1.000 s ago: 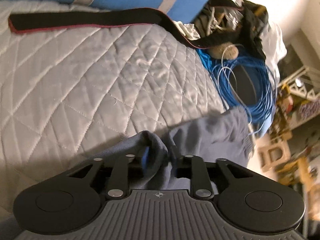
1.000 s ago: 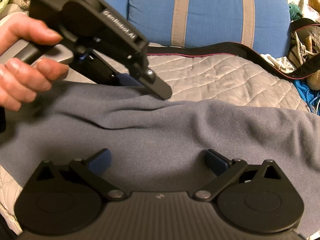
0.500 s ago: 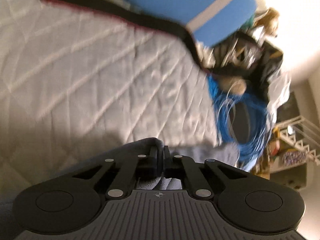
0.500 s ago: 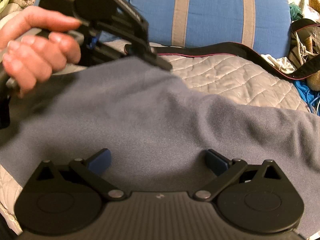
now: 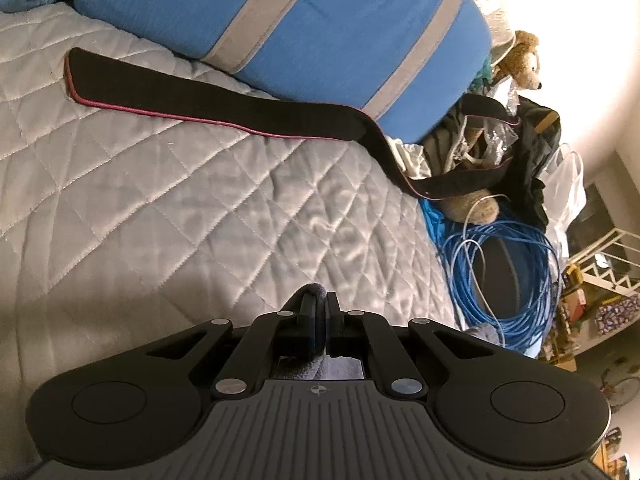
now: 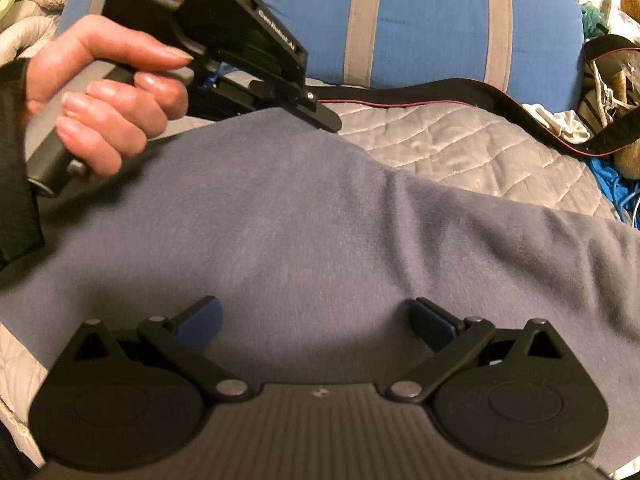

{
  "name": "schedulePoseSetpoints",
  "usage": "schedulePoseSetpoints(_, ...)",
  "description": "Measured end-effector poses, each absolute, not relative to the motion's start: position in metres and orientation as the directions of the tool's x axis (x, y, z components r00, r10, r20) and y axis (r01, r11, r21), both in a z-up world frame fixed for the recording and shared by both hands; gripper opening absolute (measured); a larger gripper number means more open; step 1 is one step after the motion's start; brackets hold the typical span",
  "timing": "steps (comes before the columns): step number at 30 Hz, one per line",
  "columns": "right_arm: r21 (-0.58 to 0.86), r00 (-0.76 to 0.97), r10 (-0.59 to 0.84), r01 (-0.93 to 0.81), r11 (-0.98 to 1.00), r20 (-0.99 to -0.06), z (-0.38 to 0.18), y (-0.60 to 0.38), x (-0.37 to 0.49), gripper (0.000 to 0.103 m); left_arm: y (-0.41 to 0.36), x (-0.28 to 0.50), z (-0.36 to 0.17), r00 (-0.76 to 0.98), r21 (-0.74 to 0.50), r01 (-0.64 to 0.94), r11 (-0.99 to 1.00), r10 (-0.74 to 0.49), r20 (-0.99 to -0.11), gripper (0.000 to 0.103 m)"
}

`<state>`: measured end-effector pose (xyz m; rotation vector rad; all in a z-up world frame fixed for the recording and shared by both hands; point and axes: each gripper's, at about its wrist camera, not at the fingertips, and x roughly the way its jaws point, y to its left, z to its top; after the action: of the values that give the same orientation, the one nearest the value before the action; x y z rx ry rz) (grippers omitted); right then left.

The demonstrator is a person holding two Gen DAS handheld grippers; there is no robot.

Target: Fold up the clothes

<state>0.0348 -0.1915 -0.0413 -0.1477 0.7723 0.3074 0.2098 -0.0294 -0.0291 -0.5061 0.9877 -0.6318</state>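
Right tongs [image 6: 316, 320]: black linkage arms, silver pivot screws, blue pads, ribbed grey housing. Left tongs [image 6: 320, 118], upper left: black body, white lettering, grey handle; hand [image 6: 104, 100], black sleeve [image 6: 16, 216].

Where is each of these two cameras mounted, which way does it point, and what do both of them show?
Left wrist: on the left gripper, looking along its shut fingers across the quilted bed to the blue cushion; no body part shows.
Right wrist: on the open right gripper, over the grey garment; the person's left hand shows.
Shared: bed, cushion, black strap, garment pinched by the left gripper.
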Motion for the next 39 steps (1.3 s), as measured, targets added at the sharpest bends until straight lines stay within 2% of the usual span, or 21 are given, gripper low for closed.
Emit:
schedulePoseSetpoints(7,-0.007,0.680,0.223,-0.317,0.948,-0.699,-0.037,-0.198,0.034,0.103,-0.022,0.218,-0.044,0.400,-0.670,0.175,0.722,-0.674,-0.622,0.003)
schedulePoseSetpoints(20,0.109,0.874,0.078,-0.029,0.994,-0.480,0.045,-0.300,0.044,0.102,-0.026,0.218,-0.049,0.375,-0.655,0.168,0.737,-0.662,-0.649,0.004)
schedulePoseSetpoints(23,0.144,0.873,-0.050,0.137,0.980,-0.486,0.058,-0.350,0.064,0.098,-0.027,0.217,-0.047,0.375,-0.652,0.166,0.740,-0.659,-0.652,0.004)
schedulePoseSetpoints(25,0.166,0.841,-0.107,0.227,0.960,-0.530,0.055,-0.383,0.082,0.096,-0.027,0.217,-0.047,0.375,-0.653,0.167,0.739,-0.660,-0.651,0.004)
schedulePoseSetpoints(28,0.199,0.783,-0.143,0.323,0.925,-0.605,0.045,-0.422,0.105,0.084,-0.026,0.217,-0.047,0.374,-0.654,0.166,0.738,-0.661,-0.651,0.004)
schedulePoseSetpoints(30,0.228,0.745,-0.129,0.356,0.906,-0.654,0.034,-0.439,0.116,0.081,-0.026,0.217,-0.048,0.371,-0.653,0.163,0.740,-0.659,-0.654,0.004)
schedulePoseSetpoints(31,0.244,0.729,-0.108,0.360,0.900,-0.676,0.027,-0.445,0.120,0.076,-0.026,0.217,-0.048,0.370,-0.652,0.164,0.740,-0.659,-0.655,0.004)
schedulePoseSetpoints(32,0.257,0.713,-0.091,0.365,0.895,-0.695,0.021,-0.449,0.122,0.060,-0.026,0.218,-0.047,0.370,-0.652,0.165,0.740,-0.659,-0.655,0.004)
schedulePoseSetpoints(33,0.274,0.704,-0.070,0.364,0.890,-0.707,0.016,-0.451,0.123,0.050,-0.027,0.218,-0.047,0.368,-0.652,0.165,0.740,-0.659,-0.655,0.004)
schedulePoseSetpoints(35,0.303,0.700,-0.034,0.353,0.885,-0.714,0.012,-0.453,0.121,0.009,-0.026,0.218,-0.048,0.367,-0.654,0.164,0.738,-0.661,-0.654,0.004)
schedulePoseSetpoints(39,0.276,0.718,-0.058,0.339,0.899,-0.694,0.015,-0.453,0.113,0.002,-0.026,0.218,-0.049,0.363,-0.654,0.166,0.738,-0.662,-0.656,0.004)
